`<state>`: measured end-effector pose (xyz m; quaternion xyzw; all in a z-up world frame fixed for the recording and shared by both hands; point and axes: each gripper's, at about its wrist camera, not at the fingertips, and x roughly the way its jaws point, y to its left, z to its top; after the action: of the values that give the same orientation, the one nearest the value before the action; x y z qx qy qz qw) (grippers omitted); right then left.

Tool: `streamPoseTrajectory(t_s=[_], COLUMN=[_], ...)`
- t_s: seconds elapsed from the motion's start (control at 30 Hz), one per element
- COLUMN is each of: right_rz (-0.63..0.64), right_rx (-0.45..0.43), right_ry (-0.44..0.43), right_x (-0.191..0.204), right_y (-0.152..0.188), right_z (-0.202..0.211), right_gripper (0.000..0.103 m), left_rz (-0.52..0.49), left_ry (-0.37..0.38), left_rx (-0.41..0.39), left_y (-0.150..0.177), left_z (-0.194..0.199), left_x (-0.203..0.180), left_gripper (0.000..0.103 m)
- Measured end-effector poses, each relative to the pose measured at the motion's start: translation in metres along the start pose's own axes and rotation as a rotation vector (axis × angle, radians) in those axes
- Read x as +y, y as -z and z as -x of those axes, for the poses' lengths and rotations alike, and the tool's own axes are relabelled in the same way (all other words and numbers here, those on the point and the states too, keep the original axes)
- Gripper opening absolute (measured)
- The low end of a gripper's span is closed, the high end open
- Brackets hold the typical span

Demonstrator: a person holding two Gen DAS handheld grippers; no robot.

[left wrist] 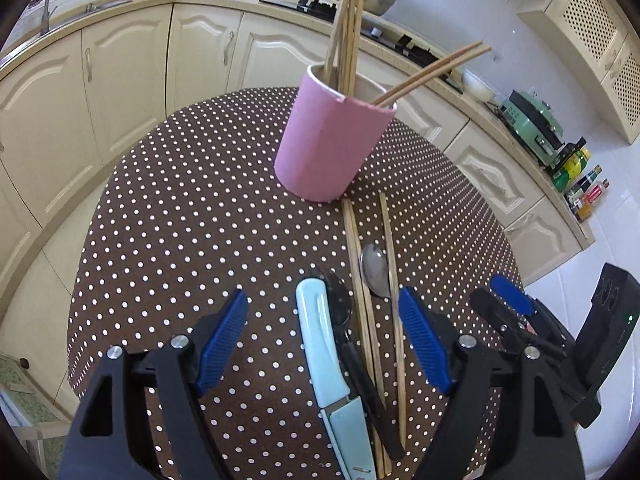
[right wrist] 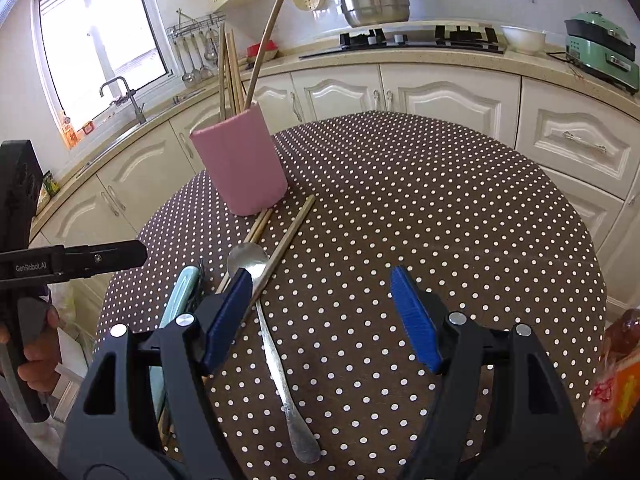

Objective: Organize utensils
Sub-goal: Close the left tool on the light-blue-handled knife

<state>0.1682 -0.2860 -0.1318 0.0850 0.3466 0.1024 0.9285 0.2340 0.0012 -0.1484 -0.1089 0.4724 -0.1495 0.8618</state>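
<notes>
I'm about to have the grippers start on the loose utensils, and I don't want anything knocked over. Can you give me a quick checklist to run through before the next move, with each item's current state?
1. Left gripper open and holding nothing: ok.
2. Right gripper open and holding nothing: ok.
3. Pink holder upright on the table: ok.
4. Room left in the holder: cannot tell; chopsticks already stand in it and lean two ways.
5. Loose pieces separated for a clean single pick: not ok; the spoon lies across a chopstick, and the light blue knife, a black-handled utensil and the loose chopsticks lie close together.
6. Grippers clear of each other: ok, though close.
</notes>
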Motion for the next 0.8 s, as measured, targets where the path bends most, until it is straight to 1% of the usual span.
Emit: streamPoseTrajectory(t_s=[0.13, 0.2, 0.23, 0.27, 0.33, 0.4, 0.43, 0.5, 0.6, 0.73, 0.8], right_rz=[0.019, 0.022, 0.022, 0.017, 0.005, -0.003, -0.003, 0.0, 0.04, 0.037, 0.041], right_rx=[0.027, 0.038, 0.049, 0.054, 0.067, 0.079, 0.088, 0.119, 0.158, 0.168, 0.167], right_ry=[0.006, 0.008, 0.012, 0.007, 0.001, 0.013, 0.013, 0.001, -0.019, -0.026, -0.03], right_x=[0.002, 0.003, 0.002, 0.002, 0.0, -0.003, -0.004, -0.004, -0.002, -0.003, -0.003], right_y=[-0.003, -0.007, -0.009, -0.011, -0.014, -0.017, -0.018, -0.02, -0.022, -0.021, -0.02], right_z=[-0.008, -0.013, -0.016, -0.018, -0.023, -0.028, -0.03, -0.036, -0.044, -0.049, -0.049], right_gripper=[0.071, 0.071, 0.071, 0.071, 0.071, 0.071, 0.071, 0.071, 0.071, 0.071, 0.071], left_rz=[-0.008, -0.023, -0.027, -0.027, -0.026, -0.035, -0.034, -0.042, -0.125, -0.108, -0.11], left_ry=[-0.001, -0.016, -0.023, -0.024, -0.026, -0.037, -0.056, -0.055, -0.097, -0.1, -0.13], left_rx=[0.012, 0.028, 0.043, 0.056, 0.085, 0.092, 0.1, 0.096, 0.074, 0.108, 0.113], left_y=[-0.003, -0.007, -0.01, -0.011, -0.015, -0.016, -0.016, -0.014, 0.001, 0.018, 0.024], left_z=[-0.007, -0.016, -0.021, -0.024, -0.031, -0.036, -0.038, -0.036, -0.028, -0.027, -0.027], left_x=[-0.008, -0.014, -0.017, -0.017, -0.02, -0.022, -0.022, -0.023, -0.028, -0.017, -0.013], left_gripper=[0.076, 0.075, 0.072, 0.065, 0.064, 0.064, 0.064, 0.063, 0.063, 0.063, 0.063])
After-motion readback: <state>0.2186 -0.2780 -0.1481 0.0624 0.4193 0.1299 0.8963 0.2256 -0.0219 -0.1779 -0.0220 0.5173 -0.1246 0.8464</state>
